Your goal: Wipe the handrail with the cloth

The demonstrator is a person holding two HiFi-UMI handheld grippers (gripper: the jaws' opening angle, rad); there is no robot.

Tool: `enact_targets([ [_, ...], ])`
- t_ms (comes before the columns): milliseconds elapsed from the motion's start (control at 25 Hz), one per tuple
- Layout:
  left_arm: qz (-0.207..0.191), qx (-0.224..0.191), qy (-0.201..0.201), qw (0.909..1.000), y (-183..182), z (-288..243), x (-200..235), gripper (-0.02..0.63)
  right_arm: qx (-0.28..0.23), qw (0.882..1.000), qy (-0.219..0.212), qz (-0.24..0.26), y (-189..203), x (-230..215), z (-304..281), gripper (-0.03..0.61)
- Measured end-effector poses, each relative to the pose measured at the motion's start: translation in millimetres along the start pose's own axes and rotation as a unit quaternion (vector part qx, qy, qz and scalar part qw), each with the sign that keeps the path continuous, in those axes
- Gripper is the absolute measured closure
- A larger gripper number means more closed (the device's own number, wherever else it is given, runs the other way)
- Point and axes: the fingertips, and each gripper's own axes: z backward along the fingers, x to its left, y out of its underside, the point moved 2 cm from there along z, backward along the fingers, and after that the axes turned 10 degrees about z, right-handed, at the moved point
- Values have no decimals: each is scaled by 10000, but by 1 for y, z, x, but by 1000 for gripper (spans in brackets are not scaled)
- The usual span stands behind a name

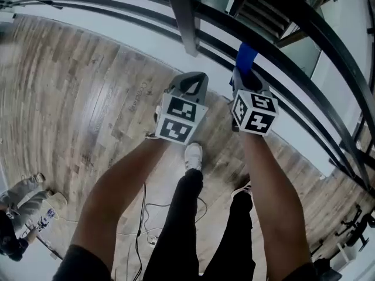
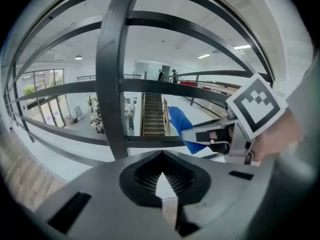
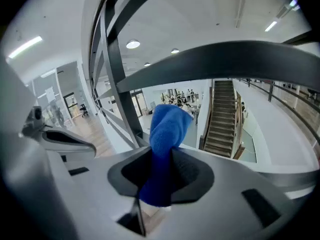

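Observation:
The dark metal handrail [image 1: 334, 37] curves across the top and right of the head view, carried by a post [image 1: 184, 16]. My right gripper [image 1: 246, 81] is shut on a blue cloth [image 1: 246, 57], whose free end sticks up against a lower rail bar. In the right gripper view the blue cloth [image 3: 167, 134] is clamped between the jaws of my right gripper [image 3: 160, 184], just below a thick rail bar [image 3: 225, 59]. My left gripper [image 1: 190, 86] is held beside it, near the post, shut and empty. The left gripper view shows my left gripper [image 2: 162, 176] facing the post [image 2: 112, 84], with the cloth [image 2: 180, 126] to the right.
I stand on a wood floor [image 1: 76, 98] with thin cables [image 1: 146, 215] trailing by my feet and gear at the lower left [image 1: 29, 206]. Beyond the railing is an open drop to a lower hall with a staircase [image 3: 220, 124].

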Motion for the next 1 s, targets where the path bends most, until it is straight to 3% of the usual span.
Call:
enact_targets([
  [160, 153, 27, -343, 9993, 0, -6, 57, 611, 175, 9998, -57, -68, -20, 36, -53, 468],
  [320, 136, 100, -501, 9986, -2, -5, 96, 611, 232, 9987, 18, -461, -29, 65, -91, 468],
  [440, -17, 187, -519, 9985, 0, -3, 113, 611, 260, 9990, 188, -310, -35, 78, -114, 468],
  [600, -220, 323, -396, 9985, 7, -7, 117, 611, 297, 9990, 319, 54, -35, 81, -136, 468],
  [1000, 41, 441, -423, 9981, 25, -24, 100, 611, 366, 9981, 486, 134, -18, 53, -122, 468],
])
